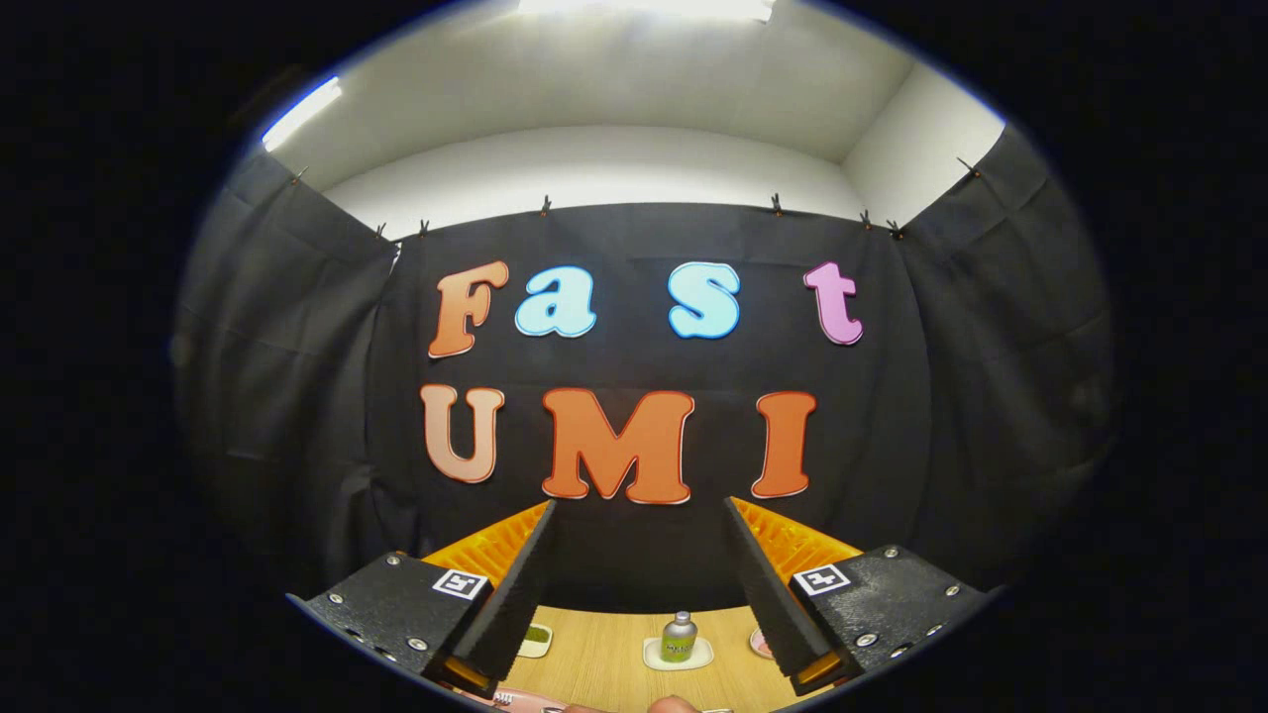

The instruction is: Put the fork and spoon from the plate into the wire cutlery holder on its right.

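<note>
My gripper (640,505) is held high above the table and faces the booth's black wall. Its fingers stand wide apart, open, with nothing between them. Far below, in the gap near the finger bases, a sliver of a pink plate rim (525,701) peeks in. On it lies a small metal piece that looks like fork tines (502,698). Beside it sits a rounded pale shape (674,705); I cannot tell what it is.
On the wooden table (604,659) beyond the plate stands a small silver bottle (680,634) on a white coaster. A little white dish with something green (536,639) lies to its left, and a pinkish dish (761,644) to its right.
</note>
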Demonstrator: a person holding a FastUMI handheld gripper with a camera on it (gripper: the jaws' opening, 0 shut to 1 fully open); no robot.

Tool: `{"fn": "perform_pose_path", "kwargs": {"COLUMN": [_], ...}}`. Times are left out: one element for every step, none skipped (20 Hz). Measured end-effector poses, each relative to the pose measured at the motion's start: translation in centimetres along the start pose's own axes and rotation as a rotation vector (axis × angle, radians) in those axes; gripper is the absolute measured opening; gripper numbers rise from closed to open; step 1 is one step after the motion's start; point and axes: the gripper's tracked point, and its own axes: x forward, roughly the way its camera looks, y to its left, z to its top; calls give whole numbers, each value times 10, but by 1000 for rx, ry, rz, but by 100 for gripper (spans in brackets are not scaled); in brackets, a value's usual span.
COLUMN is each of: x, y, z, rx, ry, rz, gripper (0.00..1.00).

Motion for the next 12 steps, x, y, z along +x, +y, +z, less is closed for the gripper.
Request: {"fn": "perform_pose_path", "kwargs": {"x": [1,2,2,4,5,5,8,8,5,3,2,1], "y": [9,18,21,26,32,39,46,52,60,67,74,79], "z": [-10,-20,-29,-37,-48,-59,-76,-91,-108,-123,-139,-154], "rx": [-4,-7,-9,-7,-6,-9,-12,-14,-13,-10,-7,-2], "ry": [29,60,87,113,146,186,233,285,339,395,449,502], "rz": [17,33,41,48,56,74,84,103,121,138,150,160], "gripper": [96,96,96,96,96,96,96,96,96,97,97,97]}}
